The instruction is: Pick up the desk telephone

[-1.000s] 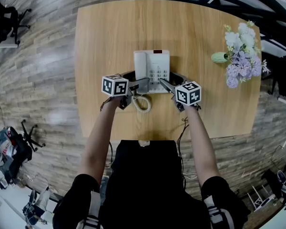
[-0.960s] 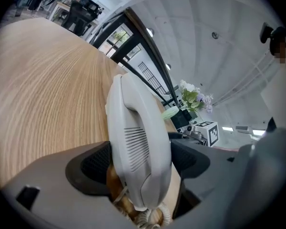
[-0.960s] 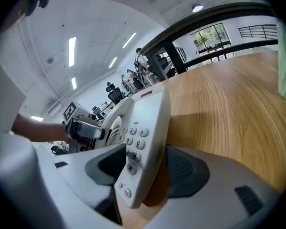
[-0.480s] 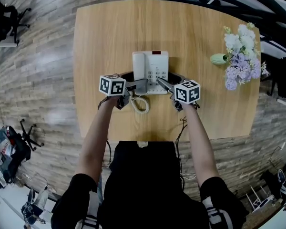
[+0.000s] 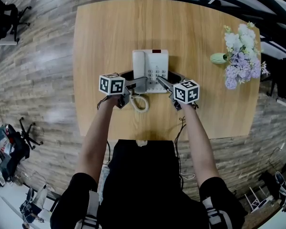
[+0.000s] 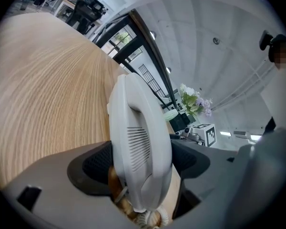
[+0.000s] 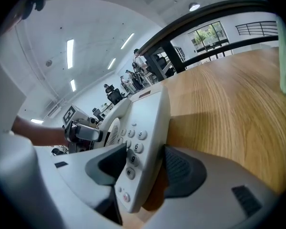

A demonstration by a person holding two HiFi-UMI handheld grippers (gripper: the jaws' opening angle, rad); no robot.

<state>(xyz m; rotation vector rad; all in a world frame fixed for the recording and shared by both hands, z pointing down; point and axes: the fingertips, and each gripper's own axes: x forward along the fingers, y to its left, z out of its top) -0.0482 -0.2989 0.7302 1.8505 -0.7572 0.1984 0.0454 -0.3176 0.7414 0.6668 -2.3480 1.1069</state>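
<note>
The left gripper [image 5: 141, 84] is pinching the near end of the smooth white plastic handset [image 6: 139, 137], with its ribbed dark pads [image 6: 96, 164] pressing on both flanks. The handset's long axis is running away from the jaws along the telephone's left side, and the coiled cord [image 5: 142, 103] is trailing toward the person. The desk telephone [image 5: 152, 70] is sitting mid-table on the wood-grain tabletop [image 5: 105, 32], between both grippers. The right gripper [image 7: 145, 166] is clamping the keypad edge, so a level, two-sided lift looks called for.

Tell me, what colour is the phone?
The phone is white, seen best in the head view.
</note>
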